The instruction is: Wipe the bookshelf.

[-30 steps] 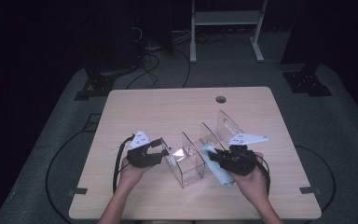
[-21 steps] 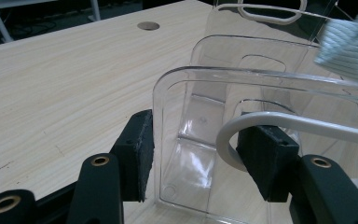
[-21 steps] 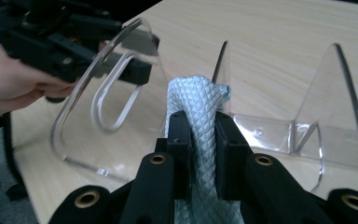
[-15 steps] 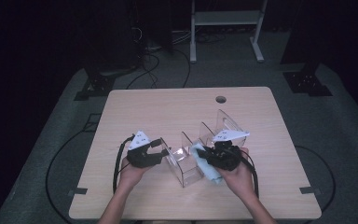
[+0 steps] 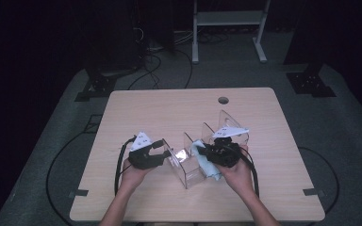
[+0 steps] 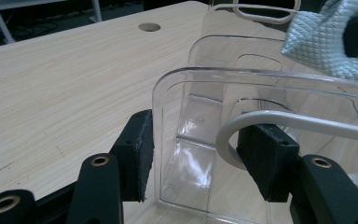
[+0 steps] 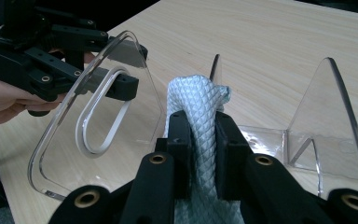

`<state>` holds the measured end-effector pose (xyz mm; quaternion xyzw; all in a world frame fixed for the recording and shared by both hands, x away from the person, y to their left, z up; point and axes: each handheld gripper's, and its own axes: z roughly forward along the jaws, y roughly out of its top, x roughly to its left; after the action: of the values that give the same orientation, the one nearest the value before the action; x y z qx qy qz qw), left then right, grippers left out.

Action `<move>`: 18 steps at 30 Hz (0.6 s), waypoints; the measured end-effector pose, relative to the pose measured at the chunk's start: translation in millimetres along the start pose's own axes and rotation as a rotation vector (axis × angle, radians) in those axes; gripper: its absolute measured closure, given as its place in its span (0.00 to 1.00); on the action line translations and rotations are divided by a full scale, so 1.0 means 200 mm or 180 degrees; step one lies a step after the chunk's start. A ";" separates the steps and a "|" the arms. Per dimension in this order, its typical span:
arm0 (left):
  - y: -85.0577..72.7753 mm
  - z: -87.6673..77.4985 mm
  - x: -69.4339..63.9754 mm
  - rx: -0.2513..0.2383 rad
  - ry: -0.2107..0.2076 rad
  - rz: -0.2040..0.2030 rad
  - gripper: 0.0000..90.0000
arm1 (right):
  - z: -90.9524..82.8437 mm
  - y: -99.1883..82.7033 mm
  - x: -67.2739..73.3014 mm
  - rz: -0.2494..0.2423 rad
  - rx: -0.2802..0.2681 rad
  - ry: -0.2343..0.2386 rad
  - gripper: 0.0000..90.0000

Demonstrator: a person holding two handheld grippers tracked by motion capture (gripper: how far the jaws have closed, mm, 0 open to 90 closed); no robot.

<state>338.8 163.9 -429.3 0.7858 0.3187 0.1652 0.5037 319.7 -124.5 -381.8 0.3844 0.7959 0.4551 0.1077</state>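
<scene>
A clear plastic rack with several upright dividers stands on the wooden table. My left gripper is shut on the rack's left end wall. In the left gripper view that gripper has a pad on each side of the clear wall, by its white oval handle ring. My right gripper is shut on a light blue cloth, held over the rack's middle slots. In the right gripper view the cloth bulges up between that gripper's pads, with the end wall to its left.
A round cable hole sits near the table's far edge. More clear dividers stand to the right of the cloth. On the dark floor behind are cables and a white stand.
My right gripper has carried the cloth leftward, from the rack's right side to over its middle. The left gripper has kept still on the end wall.
</scene>
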 end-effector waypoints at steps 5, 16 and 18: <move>0.00 0.00 0.00 0.0015 -0.0001 0.0001 0.51 | -0.04 -0.03 0.03 -0.0088 0.0015 -0.0057 0.87; 0.00 0.00 -0.01 -0.0002 0.0009 0.0000 0.51 | 0.00 0.01 0.00 -0.0040 0.0041 -0.0027 0.87; 0.00 0.00 0.00 0.0001 0.0012 -0.0004 0.51 | 0.02 0.03 -0.01 -0.0037 0.0056 -0.0018 0.87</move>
<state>338.4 163.0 -428.7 0.7854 0.3201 0.1663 0.5031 327.6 -121.5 -379.3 0.3820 0.8018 0.4464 0.1092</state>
